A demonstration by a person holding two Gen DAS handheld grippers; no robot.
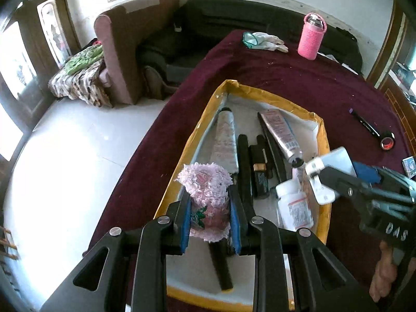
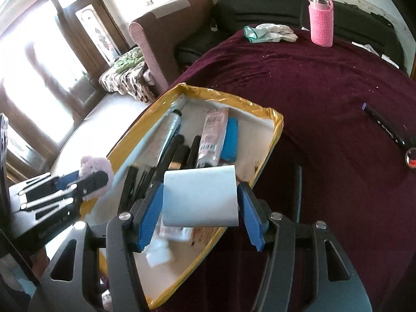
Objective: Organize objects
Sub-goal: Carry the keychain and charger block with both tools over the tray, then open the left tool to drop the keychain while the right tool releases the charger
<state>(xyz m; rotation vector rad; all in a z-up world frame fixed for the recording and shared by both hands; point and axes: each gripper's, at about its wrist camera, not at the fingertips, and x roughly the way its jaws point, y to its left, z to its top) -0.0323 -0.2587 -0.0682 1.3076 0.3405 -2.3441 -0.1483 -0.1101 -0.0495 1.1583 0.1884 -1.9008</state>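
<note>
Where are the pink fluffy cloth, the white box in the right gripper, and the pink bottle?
pink fluffy cloth (image 1: 208, 200): left wrist view, on its middle between the pads.
white box (image 2: 200, 197): right wrist view, on its broad front face.
pink bottle (image 1: 310, 39): left wrist view, on its knitted sleeve.

Pink fuzzy cloth (image 1: 208, 197): shaggy, looped yarn, matt. White box (image 2: 200, 197): smooth, matt, looks plastic. Tray (image 1: 322, 140): rim wrapped in glossy yellow tape, white matt floor. Tablecloth (image 1: 286, 78): maroon velvety cloth, lint-specked. Far bottle (image 1: 311, 36): pink knitted sleeve, shiny metal cap. Tubes (image 1: 280, 132) in tray: glossy, crinkled. Gripper pads (image 2: 148, 213): blue, ribbed, rubbery.
</note>
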